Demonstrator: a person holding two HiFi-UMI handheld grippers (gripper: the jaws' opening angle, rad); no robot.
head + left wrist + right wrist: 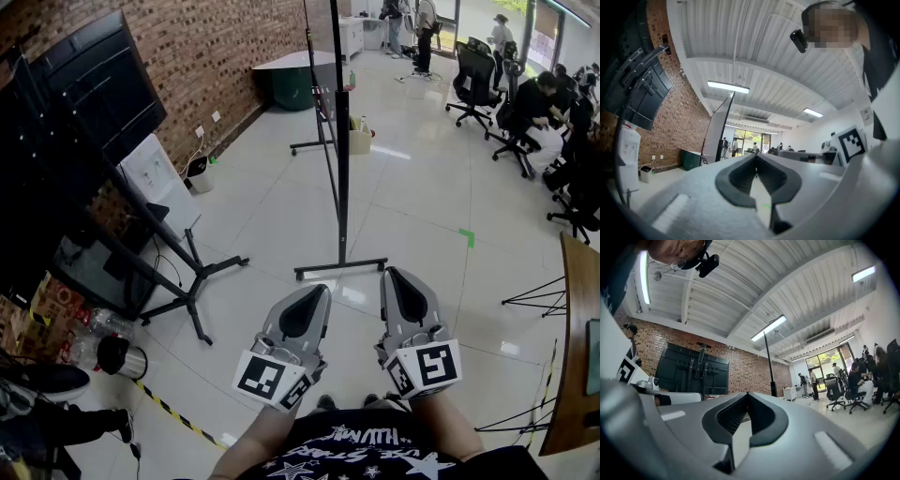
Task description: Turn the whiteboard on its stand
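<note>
Black metal tubing is seen edging the whiteboard [339,112], which stands edge-on straight ahead on the pale tiled floor [281,216], carried on a stand whose long foot [339,269] lies just beyond both gripper tips. The board is judged to be rigid but tall and thin, so some sway and top-heaviness are to be expected once it is pushed. The frame looks smooth and hard, and a slipping hold is likely unless the pads are closed squarely on it. The near upright edge, at about mid-height, is judged the best place to take hold. The flat writing face offers nothing to pinch and could be marked. Whether the feet carry castors cannot be told.

The left hand-held gripper [317,292] and the right hand-held gripper [394,277] are held low in front of the person, both clenched on nothing and neither touching the board. A dark screen on a tripod stand [84,103] is set against the brick wall [234,47] to the left, well apart from the board, and seated people [539,103] are grouped far off to the right.
</note>
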